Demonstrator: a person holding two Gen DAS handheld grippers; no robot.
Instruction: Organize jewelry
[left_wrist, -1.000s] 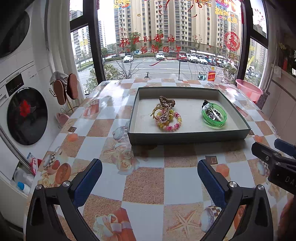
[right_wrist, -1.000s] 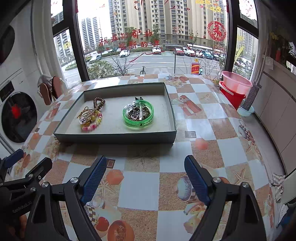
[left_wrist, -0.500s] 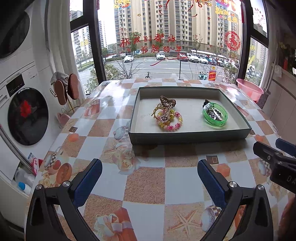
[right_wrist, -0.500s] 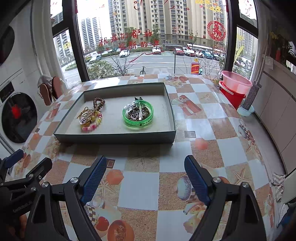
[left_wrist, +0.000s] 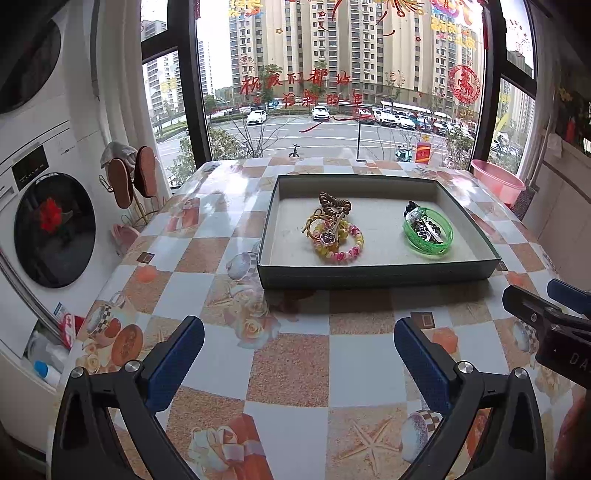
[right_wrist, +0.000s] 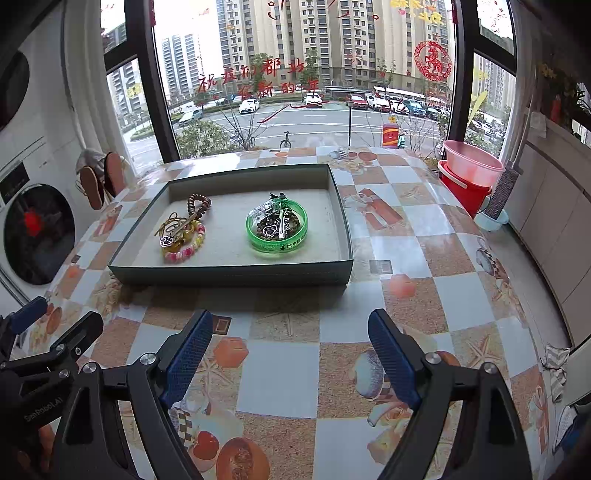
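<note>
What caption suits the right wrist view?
Open right gripper hovers over the checked table before a tray of jewelry.

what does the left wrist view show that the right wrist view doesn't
Only the left wrist view: bottles on the floor by the washer, and the open left claw from behind.

Only the right wrist view: a red bucket under the pink basin, a striped cloth at the table's right edge, and the open right claw from behind.

Both: the tray holding a bead pile and a green bangle, plus shoes on a rack.
</note>
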